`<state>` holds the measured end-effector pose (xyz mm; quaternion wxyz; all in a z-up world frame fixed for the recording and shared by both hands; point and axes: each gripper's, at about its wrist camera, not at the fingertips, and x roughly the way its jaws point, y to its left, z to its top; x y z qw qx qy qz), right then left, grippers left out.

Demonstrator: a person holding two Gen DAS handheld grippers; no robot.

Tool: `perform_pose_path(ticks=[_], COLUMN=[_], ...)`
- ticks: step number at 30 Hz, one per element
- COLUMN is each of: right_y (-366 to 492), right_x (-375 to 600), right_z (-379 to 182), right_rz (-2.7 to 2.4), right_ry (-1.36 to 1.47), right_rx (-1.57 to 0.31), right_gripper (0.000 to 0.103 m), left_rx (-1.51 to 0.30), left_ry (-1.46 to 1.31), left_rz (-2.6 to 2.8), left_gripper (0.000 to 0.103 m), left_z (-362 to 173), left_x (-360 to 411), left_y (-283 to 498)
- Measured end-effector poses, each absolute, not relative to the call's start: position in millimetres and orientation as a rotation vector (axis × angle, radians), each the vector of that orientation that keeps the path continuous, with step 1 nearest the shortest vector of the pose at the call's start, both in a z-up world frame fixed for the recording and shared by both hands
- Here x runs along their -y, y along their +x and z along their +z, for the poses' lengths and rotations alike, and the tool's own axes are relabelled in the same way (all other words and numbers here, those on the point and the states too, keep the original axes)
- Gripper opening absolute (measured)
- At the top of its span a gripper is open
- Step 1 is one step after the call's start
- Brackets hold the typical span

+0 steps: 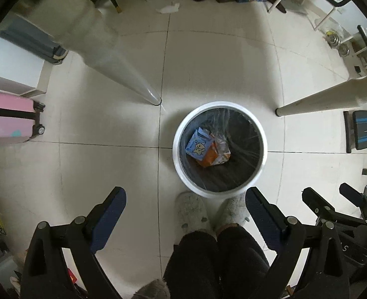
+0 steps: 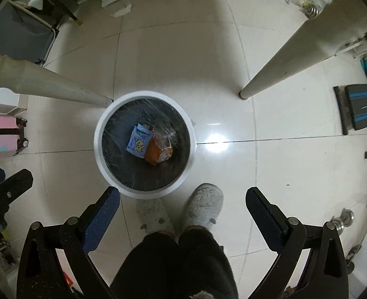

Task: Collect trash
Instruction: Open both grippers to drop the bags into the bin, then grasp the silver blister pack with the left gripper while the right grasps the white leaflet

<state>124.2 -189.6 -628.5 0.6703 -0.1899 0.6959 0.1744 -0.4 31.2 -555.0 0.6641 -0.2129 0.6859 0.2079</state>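
A round white trash bin [image 1: 262, 134] [image 2: 99, 134] with a dark liner stands on the tiled floor below both grippers. Inside lie a blue wrapper [image 1: 198, 146] [image 2: 138, 145] and an orange packet [image 1: 212, 155] [image 2: 158, 153] side by side. My left gripper [image 1: 186, 196] points straight down, jaws wide open and empty, high above the bin's near rim. My right gripper [image 2: 183, 196] also points down, open and empty, to the right of the bin. A crumpled white paper [image 1: 169, 8] [image 2: 120, 11] lies on the floor far beyond the bin.
A person's legs and grey slippers [image 1: 189, 210] [image 2: 204, 205] stand right by the bin. Two cream table legs [image 1: 123, 74] [image 2: 280, 64] slant down either side. A pink suitcase [image 1: 9, 117] is at left, a black bench [image 2: 362, 107] at right, boxes and a stool frame at the far wall.
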Motion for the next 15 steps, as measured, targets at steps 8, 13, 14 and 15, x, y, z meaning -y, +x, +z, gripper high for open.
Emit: perform_pose_path(ticks=[8,13,14,15], right_y=[108,96,93,90], right_x=[189,192,193,194], right_z=[-516,-442,-430,-413], right_rz=[0.420,0.436,0.438,0.441], right_ry=[-0.433,-0.426,-0.421,-0.415], right_rx=[-1.527,-1.514,-1.516,-1.517], right_gripper=[0.102,0.102,0.102,0.102], left_rx=[-1.499,-1.489,-1.492,-1.490], left_ry=[-0.462,-0.449,-0.448,-0.449], left_rz=[0.487,0.473,0.470,0.461], left_gripper=[0.098,0.098,0.098,0.098], left_z=[-472,-412,-403,-389], left_x=[-18,-14,-13,-12], left_y=[-10,-22,-23,-25])
